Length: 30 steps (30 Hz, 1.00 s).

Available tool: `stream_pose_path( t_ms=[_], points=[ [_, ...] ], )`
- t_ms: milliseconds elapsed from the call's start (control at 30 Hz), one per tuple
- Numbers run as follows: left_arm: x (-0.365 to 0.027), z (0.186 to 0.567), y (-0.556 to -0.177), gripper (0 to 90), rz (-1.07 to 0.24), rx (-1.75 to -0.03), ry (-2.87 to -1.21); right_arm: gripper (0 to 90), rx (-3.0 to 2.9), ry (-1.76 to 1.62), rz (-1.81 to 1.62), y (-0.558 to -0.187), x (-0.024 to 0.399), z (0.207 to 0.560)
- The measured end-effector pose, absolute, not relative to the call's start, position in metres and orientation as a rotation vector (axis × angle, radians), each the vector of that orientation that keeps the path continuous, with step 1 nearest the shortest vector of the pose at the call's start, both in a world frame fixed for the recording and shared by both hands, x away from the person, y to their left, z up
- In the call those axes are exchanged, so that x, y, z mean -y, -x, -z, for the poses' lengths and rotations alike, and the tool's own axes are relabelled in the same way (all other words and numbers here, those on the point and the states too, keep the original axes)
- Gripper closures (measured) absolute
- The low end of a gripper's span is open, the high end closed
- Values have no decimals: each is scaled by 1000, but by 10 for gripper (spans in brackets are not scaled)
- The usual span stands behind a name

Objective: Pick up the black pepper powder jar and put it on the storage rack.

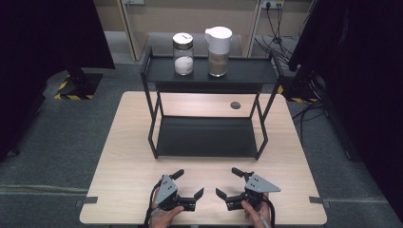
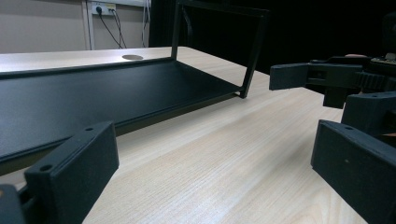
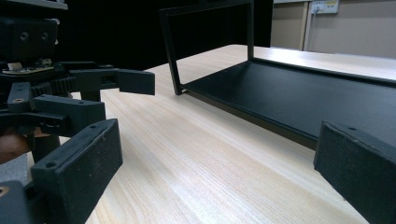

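Wooden table (image 1: 123,156) held a black rack (image 1: 209,76); at six o'clock, left gripper (image 1: 188,184) and right gripper (image 1: 232,182) rested spread, empty, seemingly poised to begin.

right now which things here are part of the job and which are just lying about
Likely in the job:
left gripper, open
right gripper, open
black rack, nearest to both
glass jar and white-lidded jug on its top shelf

Just about:
table
cables on the floor behind
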<state>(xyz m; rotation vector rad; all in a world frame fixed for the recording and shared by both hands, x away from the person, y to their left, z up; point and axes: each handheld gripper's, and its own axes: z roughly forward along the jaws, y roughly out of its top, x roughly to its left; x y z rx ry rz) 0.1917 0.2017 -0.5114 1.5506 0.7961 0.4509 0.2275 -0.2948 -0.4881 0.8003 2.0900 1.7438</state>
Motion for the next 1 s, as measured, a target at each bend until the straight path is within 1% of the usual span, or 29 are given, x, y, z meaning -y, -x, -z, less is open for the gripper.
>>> stream_pose_path(
  t_ms=[1000],
  points=[
    [-202,511,-192,1,-451,-798,-1549,16,-2086,-813,-1749,-228,296,489]
  ],
)
